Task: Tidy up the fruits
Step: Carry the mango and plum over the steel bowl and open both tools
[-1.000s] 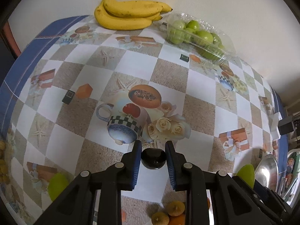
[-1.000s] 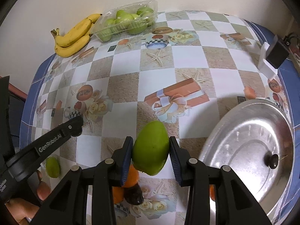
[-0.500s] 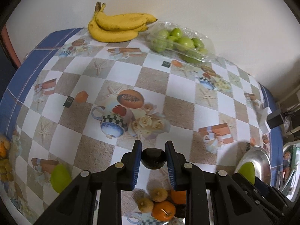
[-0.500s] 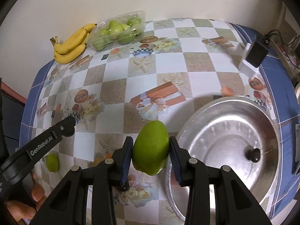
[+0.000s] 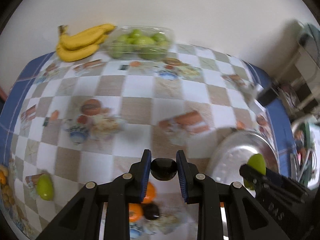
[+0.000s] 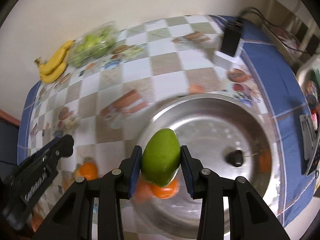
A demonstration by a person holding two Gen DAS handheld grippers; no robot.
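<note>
My left gripper [image 5: 163, 169] is shut on a small dark plum [image 5: 163, 169], held above the checkered tablecloth. My right gripper [image 6: 161, 163] is shut on a green mango [image 6: 160, 157], held over the near rim of the round steel tray [image 6: 210, 120]; the mango also shows in the left wrist view [image 5: 257, 163]. In the tray lie a dark plum [image 6: 235, 158] with a stem and oranges [image 6: 164, 188] under the mango. Loose oranges [image 5: 149, 193] and a dark fruit [image 5: 151, 212] sit on the cloth below my left gripper. Another green mango [image 5: 45, 187] lies at the left.
Bananas [image 5: 80, 43] and a clear box of green fruit [image 5: 140, 42] stand at the far edge by the wall. A black-and-white charger block [image 6: 230, 44] sits at the far right. Small yellow fruit [image 5: 6, 190] lie at the left edge. The left gripper body [image 6: 40, 166] shows left of the tray.
Both grippers have swung to the right with their fruit. The mango has moved from beside the tray to over its near rim. The tray is now nearer in both views.
</note>
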